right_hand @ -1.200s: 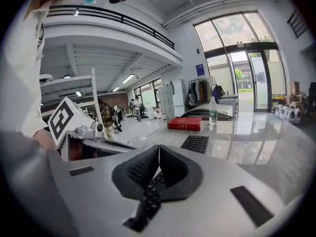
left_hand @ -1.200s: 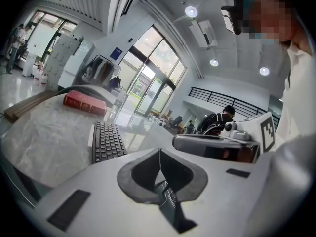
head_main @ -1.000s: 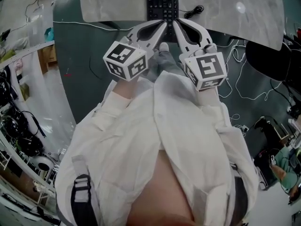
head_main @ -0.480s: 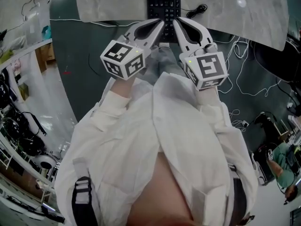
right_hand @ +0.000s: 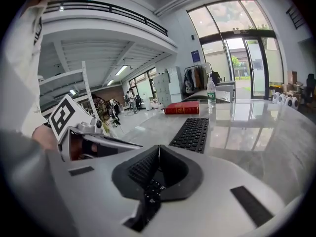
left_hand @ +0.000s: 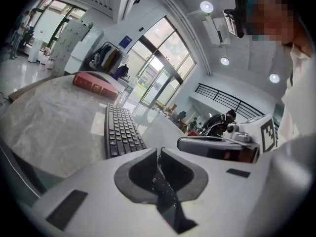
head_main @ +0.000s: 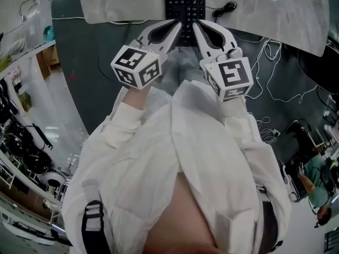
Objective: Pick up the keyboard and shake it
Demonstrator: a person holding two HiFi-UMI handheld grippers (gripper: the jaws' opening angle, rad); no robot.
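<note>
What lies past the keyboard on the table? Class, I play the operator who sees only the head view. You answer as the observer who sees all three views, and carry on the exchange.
Observer: A red book lies flat beyond the far end of the keyboard.
Operator: Anything else near it?
Observer: A clear bottle stands upright close to the book.
Operator: Is either gripper on the keyboard?
Observer: No. The left gripper and right gripper are both shut on nothing, short of the keyboard's near end.
</note>
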